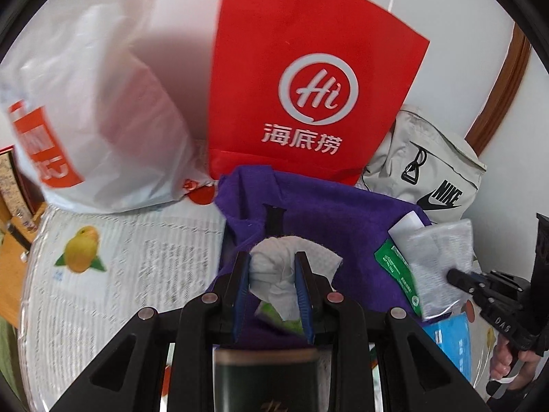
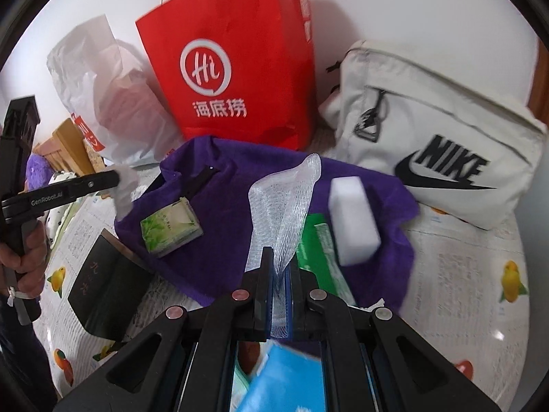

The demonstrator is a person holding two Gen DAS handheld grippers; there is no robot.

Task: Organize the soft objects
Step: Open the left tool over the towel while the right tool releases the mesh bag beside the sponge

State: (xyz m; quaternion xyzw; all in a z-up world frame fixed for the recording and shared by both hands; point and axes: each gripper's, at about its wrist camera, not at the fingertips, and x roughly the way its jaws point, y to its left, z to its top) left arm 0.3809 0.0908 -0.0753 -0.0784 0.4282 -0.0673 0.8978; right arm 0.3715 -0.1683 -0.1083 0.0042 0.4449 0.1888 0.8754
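Left gripper clamped on a crumpled white tissue above the purple cloth, right gripper pinched shut on a clear mesh sheet over the same cloth, where a white sponge and green tissue pack lie, red bag behind.

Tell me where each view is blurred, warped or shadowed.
Left wrist view: the white plastic bag is smeared by motion, the red paper bag casts a soft shadow on the wall beside it, and the fisheye bends the wooden frame. Right wrist view: the Nike bag logo is streaked, the white sponge block is soft-edged, and black vignette fills the corners.
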